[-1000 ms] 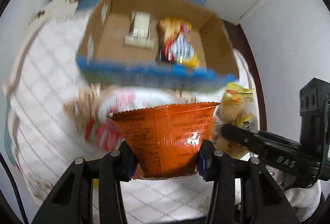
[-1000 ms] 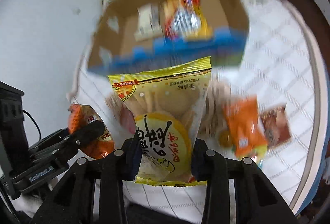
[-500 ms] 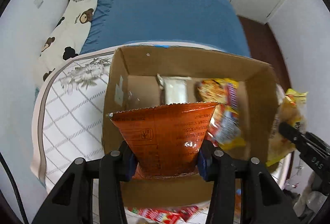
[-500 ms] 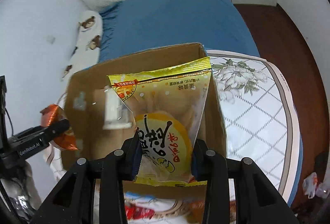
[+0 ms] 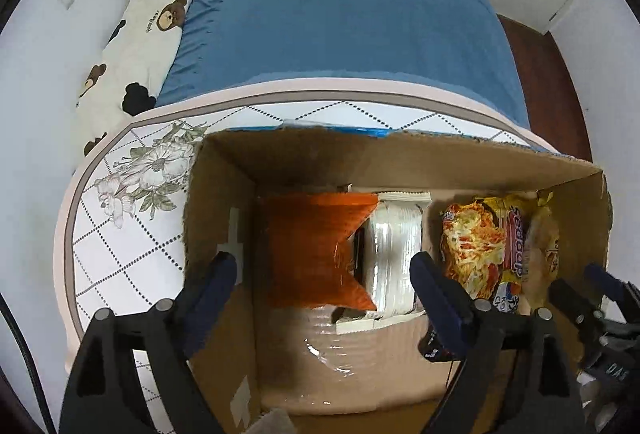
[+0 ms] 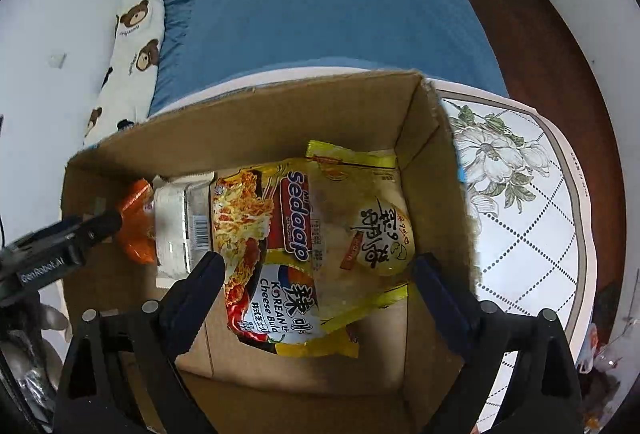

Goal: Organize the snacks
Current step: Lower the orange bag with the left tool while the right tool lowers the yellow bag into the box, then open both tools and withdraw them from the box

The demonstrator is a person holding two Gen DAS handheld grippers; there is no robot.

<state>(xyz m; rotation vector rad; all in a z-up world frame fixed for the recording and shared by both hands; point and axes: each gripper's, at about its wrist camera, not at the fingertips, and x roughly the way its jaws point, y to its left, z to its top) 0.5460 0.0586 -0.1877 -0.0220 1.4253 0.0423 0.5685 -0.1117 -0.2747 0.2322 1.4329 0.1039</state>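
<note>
An open cardboard box stands on a quilted mat. My left gripper points down into its left part, jaws opening, and the orange snack bag lies loose on the box floor between the spread fingers, touching neither pad. My right gripper hangs over the right part, jaws also opening, with the yellow cracker bag lying free below, partly on a Sedaap noodle packet. A white wrapped pack lies in the middle.
The mat, white with diamond stitching and a flower print, sits at the end of a blue bed. A bear-print pillow lies along the wall. Dark wood floor and white cupboard doors lie to the right.
Both grippers moved forward over the box and sank into it. Each opened and let go: the orange bag and the yellow cracker bag now lie in the box.
</note>
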